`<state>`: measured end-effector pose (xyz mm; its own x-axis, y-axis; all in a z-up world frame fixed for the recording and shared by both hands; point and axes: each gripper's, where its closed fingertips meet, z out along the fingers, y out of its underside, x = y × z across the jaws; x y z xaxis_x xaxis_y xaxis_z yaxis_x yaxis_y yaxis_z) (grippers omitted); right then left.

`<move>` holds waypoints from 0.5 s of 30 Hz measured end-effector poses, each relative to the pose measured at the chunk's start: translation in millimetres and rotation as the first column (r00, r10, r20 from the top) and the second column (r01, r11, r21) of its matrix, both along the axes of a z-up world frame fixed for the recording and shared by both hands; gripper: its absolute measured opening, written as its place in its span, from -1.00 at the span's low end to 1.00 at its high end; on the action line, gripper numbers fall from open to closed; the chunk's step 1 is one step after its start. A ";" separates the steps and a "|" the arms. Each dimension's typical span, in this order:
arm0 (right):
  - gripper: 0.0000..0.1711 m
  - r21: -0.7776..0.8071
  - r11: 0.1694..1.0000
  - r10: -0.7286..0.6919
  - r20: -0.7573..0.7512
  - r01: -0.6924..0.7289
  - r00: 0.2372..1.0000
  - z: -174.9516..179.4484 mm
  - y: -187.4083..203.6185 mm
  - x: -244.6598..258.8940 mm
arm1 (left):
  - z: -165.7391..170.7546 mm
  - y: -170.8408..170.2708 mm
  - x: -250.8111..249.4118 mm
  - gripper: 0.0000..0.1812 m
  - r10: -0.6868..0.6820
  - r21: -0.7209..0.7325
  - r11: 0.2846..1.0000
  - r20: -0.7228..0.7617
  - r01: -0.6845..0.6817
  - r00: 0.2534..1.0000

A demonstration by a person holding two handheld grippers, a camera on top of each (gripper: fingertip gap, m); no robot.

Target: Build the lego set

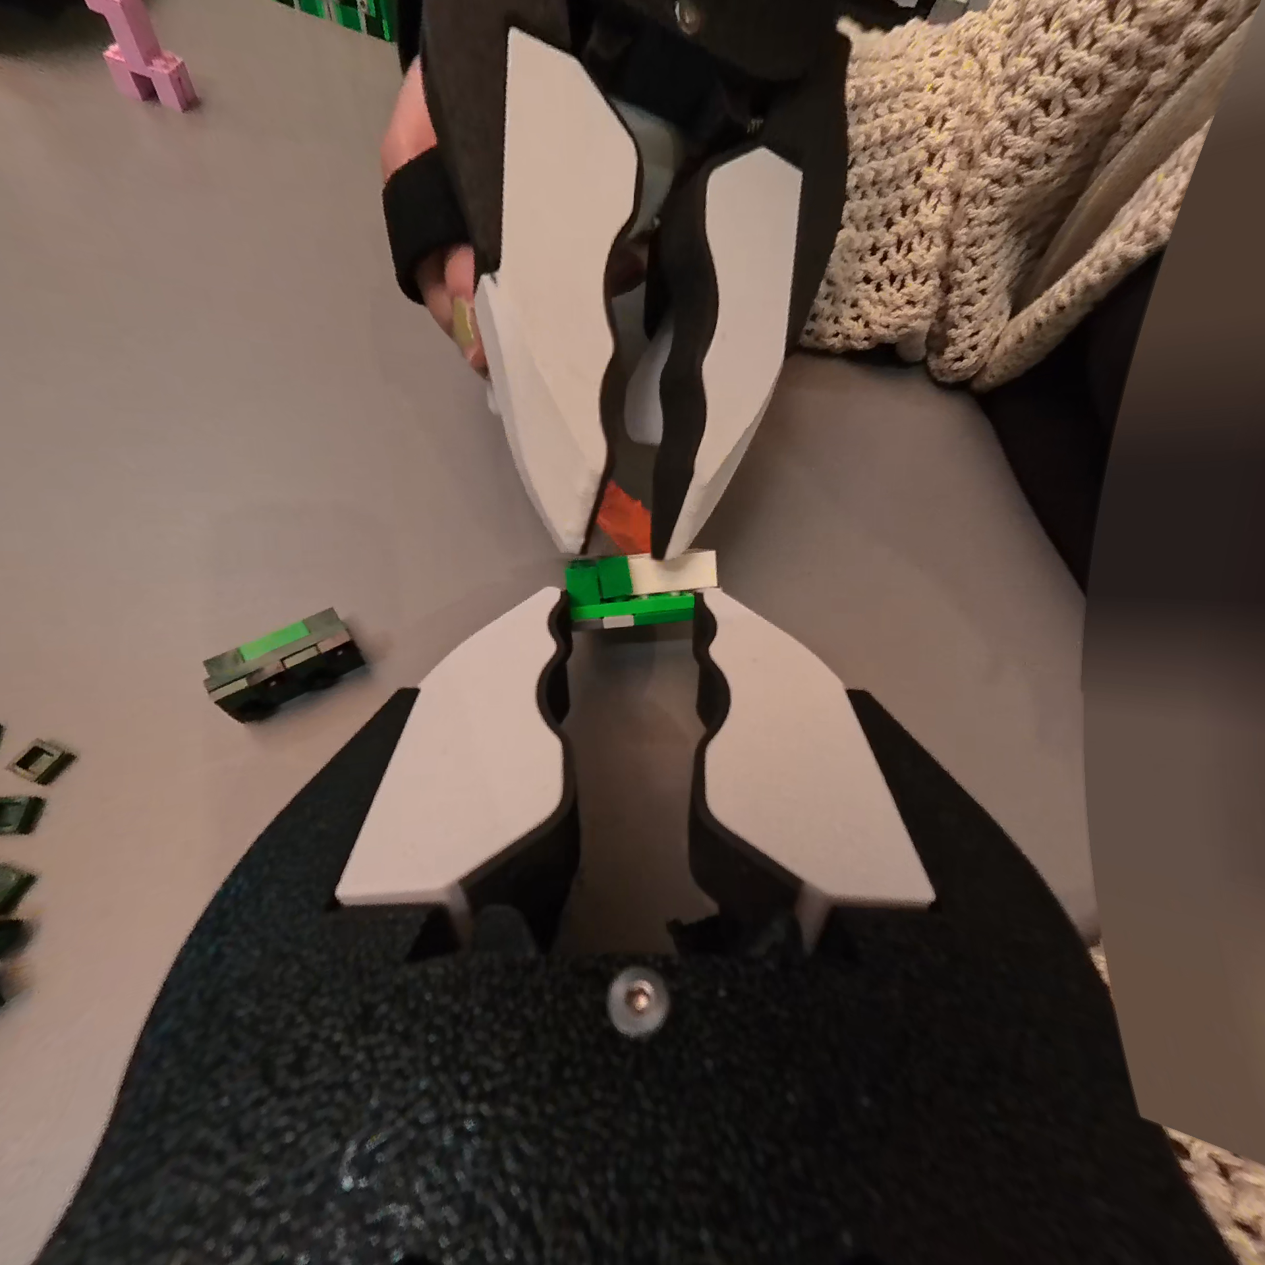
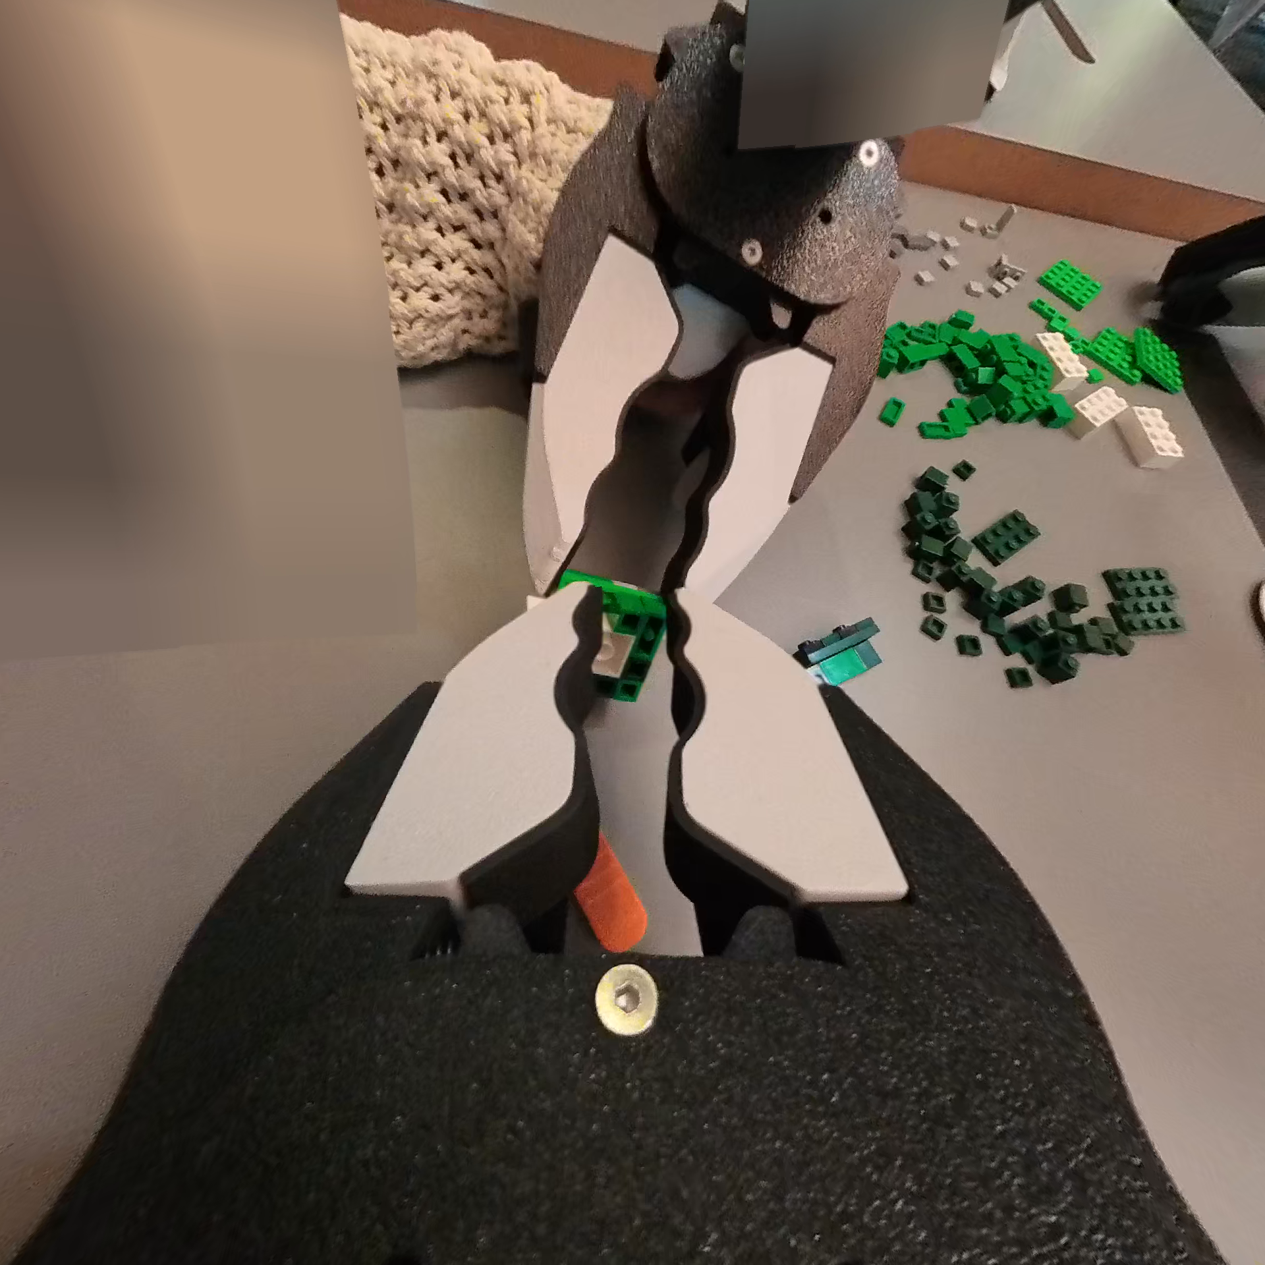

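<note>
The small green-and-white brick assembly (image 1: pixel 633 594) is partly covered: in the left wrist view the grey fingers (image 1: pixel 541 411) of the other gripper hide its top. In the right wrist view the near fingers (image 2: pixel 506 739) hide its sides. The orange bar (image 1: pixel 623 521) between those fingers shows only a short section. The pink brick figure (image 1: pixel 147 58) is cut off by the top edge. The dark green loose pieces (image 1: pixel 20 849) are cut off by the left edge and blurred. The tiny grey pieces (image 2: pixel 986 263) on the grey bench (image 2: pixel 1027 787) are too small to identify.
</note>
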<state>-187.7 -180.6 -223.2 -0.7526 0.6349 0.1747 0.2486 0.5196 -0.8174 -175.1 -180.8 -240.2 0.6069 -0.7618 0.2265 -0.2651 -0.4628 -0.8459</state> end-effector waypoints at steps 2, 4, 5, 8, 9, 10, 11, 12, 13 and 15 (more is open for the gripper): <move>-0.76 0.020 1.000 -0.016 0.004 0.016 1.000 -2.3 1.0 -2.4 | -1.1 -0.4 0.6 -0.63 -0.005 -0.002 1.000 -0.009 0.005 1.000; -0.73 0.011 1.000 -0.014 0.042 0.013 0.999 -5.5 -0.4 -1.8 | -1.4 -0.8 1.0 -0.63 -0.007 -0.002 1.000 -0.013 0.007 1.000; -0.71 0.002 1.000 -0.016 0.062 0.016 0.998 -7.0 -0.6 -1.9 | -1.3 -0.8 1.0 -0.63 -0.007 0.000 1.000 -0.012 0.007 1.000; -0.70 -0.022 0.999 -0.028 0.099 0.031 0.995 -8.9 0.6 -2.4 | -0.9 -0.9 1.1 -0.63 -0.008 0.003 1.000 -0.011 0.008 1.000; -0.71 -0.023 0.999 -0.033 0.105 0.036 0.994 -9.2 1.3 -2.5 | -1.1 -0.9 1.1 -0.63 -0.008 0.002 1.000 -0.012 0.008 1.000; -0.71 -0.020 0.999 -0.038 0.108 0.040 0.993 -9.5 2.1 -2.7 | -1.3 -0.8 1.0 -0.63 -0.008 0.001 1.000 -0.013 0.008 1.000; -0.72 -0.013 0.999 -0.042 0.107 0.044 0.993 -9.7 3.3 -2.9 | -1.5 -0.8 1.1 -0.63 -0.008 -0.001 1.000 -0.014 0.008 1.000; -0.72 -0.009 0.999 -0.044 0.105 0.045 0.994 -9.7 3.8 -2.6 | -1.7 -0.8 1.2 -0.63 -0.009 -0.002 1.000 -0.015 0.009 1.000; -0.73 -0.008 0.999 -0.044 0.106 0.045 0.993 -9.7 4.4 -2.2 | -1.7 -0.8 1.1 -0.63 -0.008 -0.002 1.000 -0.015 0.008 1.000; -0.75 -0.014 0.999 -0.046 0.109 0.048 0.993 -9.5 4.9 -1.9 | -1.5 -0.7 1.0 -0.63 -0.008 -0.001 1.000 -0.014 0.008 1.000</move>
